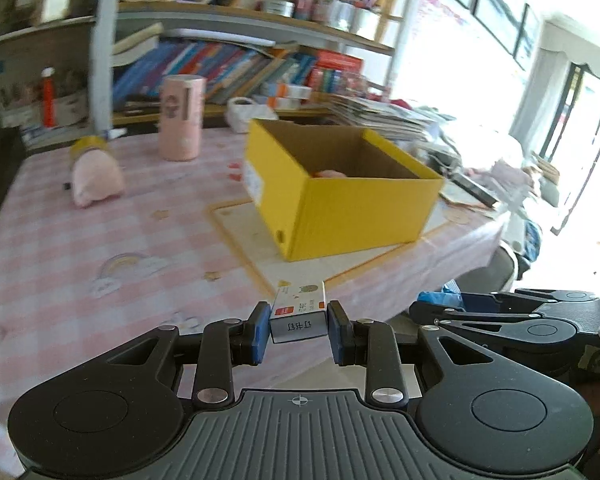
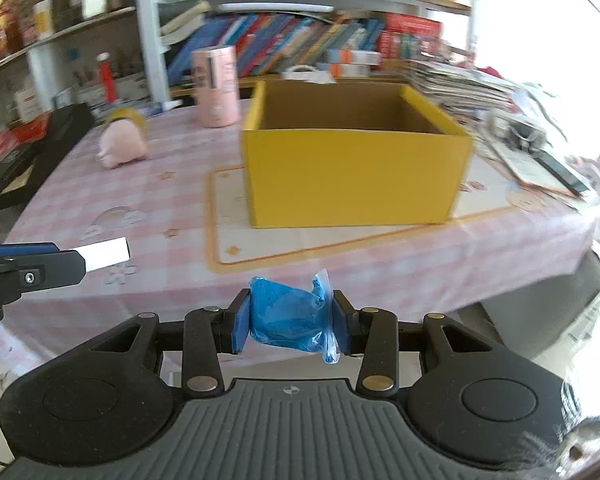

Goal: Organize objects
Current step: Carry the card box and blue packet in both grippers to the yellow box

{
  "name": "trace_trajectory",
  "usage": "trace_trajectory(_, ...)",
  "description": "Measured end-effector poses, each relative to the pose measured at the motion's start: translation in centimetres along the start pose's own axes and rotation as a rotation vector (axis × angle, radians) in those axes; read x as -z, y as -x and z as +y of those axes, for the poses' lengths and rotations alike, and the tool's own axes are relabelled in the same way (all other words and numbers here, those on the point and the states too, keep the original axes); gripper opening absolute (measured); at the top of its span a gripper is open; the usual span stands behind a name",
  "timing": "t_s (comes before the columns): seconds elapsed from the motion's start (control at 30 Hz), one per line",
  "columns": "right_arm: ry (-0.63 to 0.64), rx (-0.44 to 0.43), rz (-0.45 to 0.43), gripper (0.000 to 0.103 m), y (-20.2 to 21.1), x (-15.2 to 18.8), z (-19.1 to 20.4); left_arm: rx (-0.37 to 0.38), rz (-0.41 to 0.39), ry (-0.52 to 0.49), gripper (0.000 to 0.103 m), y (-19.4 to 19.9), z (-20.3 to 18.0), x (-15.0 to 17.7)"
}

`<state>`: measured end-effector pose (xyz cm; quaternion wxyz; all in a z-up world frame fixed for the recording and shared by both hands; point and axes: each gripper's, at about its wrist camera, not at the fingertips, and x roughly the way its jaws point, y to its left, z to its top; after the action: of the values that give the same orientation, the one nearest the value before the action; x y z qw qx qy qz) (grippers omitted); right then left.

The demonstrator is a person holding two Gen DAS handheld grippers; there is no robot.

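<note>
My left gripper is shut on a small white staple box and holds it above the table's near edge, short of the open yellow cardboard box. My right gripper is shut on a blue plastic packet, held in front of the same yellow box. The left gripper with the white box shows at the left of the right wrist view. The right gripper shows at the right of the left wrist view. Something pink lies inside the yellow box.
The box stands on a cream mat on a pink checked tablecloth. A pink pig toy, a yellow tape roll and a pink cylinder stand at the back left. Bookshelves and stacked papers lie behind.
</note>
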<state>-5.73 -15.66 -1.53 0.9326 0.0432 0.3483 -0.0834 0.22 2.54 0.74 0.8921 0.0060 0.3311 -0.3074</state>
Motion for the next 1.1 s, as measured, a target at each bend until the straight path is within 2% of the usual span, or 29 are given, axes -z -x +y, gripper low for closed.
trace_trajectory(0.3, -0.078, 0.088, 0.001, 0.038, 0.4, 0.0, -3.6, 0.075, 0.012, -0.059, 0.028, -2.4, -2.3, -1.4)
trace_trajectory(0.57, -0.089, 0.091, -0.001, 0.038, -1.0, -1.5, -5.2, 0.071, -0.007, -0.077, 0.028, -4.1, -3.2, -3.5)
trace_trajectory(0.77, -0.080, 0.084, -0.036, 0.038, -2.3, -4.1, -6.6, 0.072, -0.056, -0.089, 0.028, -5.4, -4.1, -6.3)
trace_trajectory(1.1, -0.017, 0.057, -0.148, 0.037, -5.0, -10.5, -9.7, 0.043, -0.134, -0.084, 0.028, -9.5, -5.4, -11.5)
